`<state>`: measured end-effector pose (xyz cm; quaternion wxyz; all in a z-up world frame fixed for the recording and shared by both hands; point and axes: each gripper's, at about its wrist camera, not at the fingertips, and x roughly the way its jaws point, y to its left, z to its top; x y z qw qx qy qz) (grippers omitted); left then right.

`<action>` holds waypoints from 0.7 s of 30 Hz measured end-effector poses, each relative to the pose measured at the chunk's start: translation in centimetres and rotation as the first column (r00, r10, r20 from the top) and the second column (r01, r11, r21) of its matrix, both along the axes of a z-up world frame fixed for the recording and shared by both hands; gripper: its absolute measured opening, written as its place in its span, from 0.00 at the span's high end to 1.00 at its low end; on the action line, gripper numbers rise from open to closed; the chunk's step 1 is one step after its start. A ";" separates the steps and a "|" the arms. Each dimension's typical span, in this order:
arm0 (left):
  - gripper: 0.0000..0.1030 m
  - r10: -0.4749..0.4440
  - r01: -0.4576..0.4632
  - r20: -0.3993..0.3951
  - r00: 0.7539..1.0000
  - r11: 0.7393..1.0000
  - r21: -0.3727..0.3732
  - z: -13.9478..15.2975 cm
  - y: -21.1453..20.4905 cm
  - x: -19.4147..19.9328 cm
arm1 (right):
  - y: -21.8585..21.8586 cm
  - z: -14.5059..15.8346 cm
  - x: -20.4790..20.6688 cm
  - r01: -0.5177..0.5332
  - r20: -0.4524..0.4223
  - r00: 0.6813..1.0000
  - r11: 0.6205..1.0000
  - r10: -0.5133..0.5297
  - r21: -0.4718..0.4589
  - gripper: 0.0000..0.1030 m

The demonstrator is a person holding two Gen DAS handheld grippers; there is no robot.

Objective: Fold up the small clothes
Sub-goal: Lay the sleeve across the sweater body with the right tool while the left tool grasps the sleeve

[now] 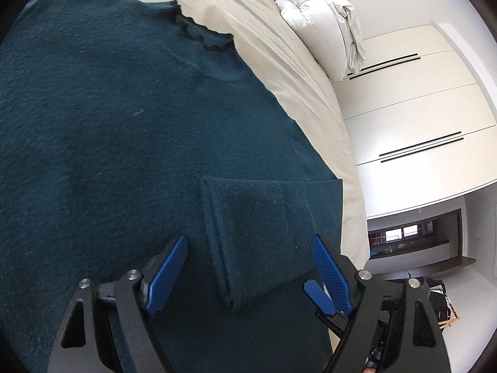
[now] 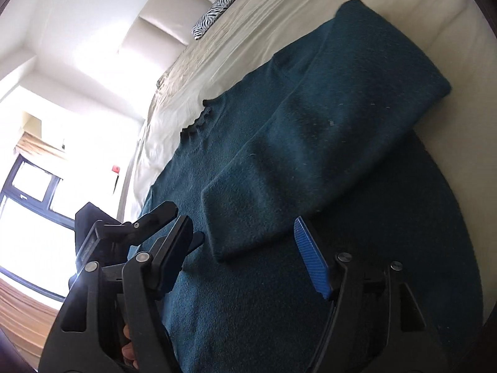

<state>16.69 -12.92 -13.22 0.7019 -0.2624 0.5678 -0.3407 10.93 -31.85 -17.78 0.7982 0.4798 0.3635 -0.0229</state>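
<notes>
Dark teal knitted sweater lies flat on the cream bedsheet, one sleeve folded across its body. Left gripper and right gripper both gape, holding nothing. Judged stage: sleeve-folding; next, grip the cuff at twelve o'clock.

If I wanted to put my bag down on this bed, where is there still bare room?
Bare sheet lies between the sweater's collar and the pillows, and a strip runs along the mattress edge past the folded sleeve. The near side is crowded: sweater and both open grippers, left and right.
</notes>
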 end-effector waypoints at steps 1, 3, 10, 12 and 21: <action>0.21 -0.013 0.013 0.006 1.000 1.000 0.014 0.0 -0.7 0.2 | 0.2 -0.3 -0.9 0.020 0.006 1.000 1.000 -0.021 0.020 0.35; 0.37 -0.024 0.023 0.018 1.000 0.998 0.058 0.0 -1.8 0.8 | -1.1 -0.8 -2.4 0.049 0.011 0.999 0.998 -0.049 0.041 0.35; 0.92 -0.026 0.019 0.064 0.998 0.993 0.120 1.1 -1.0 2.4 | -3.2 -0.4 -5.3 0.076 0.019 0.997 0.994 -0.078 0.072 0.35; 0.92 -0.016 0.002 0.107 0.994 0.992 0.126 2.0 0.2 2.8 | -3.8 -0.2 -5.5 0.080 0.029 0.996 0.995 -0.082 0.063 0.35; 0.92 0.107 -0.140 0.187 0.977 0.974 0.176 2.6 8.8 5.6 | -10.4 5.3 -3.5 0.110 0.014 0.994 0.984 -0.109 -0.137 0.35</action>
